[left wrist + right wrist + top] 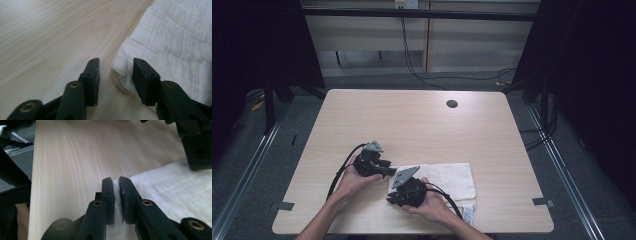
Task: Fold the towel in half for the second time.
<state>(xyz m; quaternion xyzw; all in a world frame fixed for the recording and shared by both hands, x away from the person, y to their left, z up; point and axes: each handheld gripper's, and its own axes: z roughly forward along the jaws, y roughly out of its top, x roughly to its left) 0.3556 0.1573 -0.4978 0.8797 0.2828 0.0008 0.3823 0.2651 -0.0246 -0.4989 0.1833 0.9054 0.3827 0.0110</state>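
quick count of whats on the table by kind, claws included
white towel: 1, folded, near edge of the table
black claws: 2, left claw with the towel corner between its open jaws, right claw pinching the towel edge
total: 3

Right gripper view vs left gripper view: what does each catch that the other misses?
Right gripper view alone: the right tongs pinch the edge of the white towel, cloth squeezed between the pads; the other gripper hangs at top right, and grey floor lies beyond the table edge.

Left gripper view alone: the left tongs stand apart around the towel's folded corner, pads not pressing it.

Both: white crinkled towel lying on the light wooden table.
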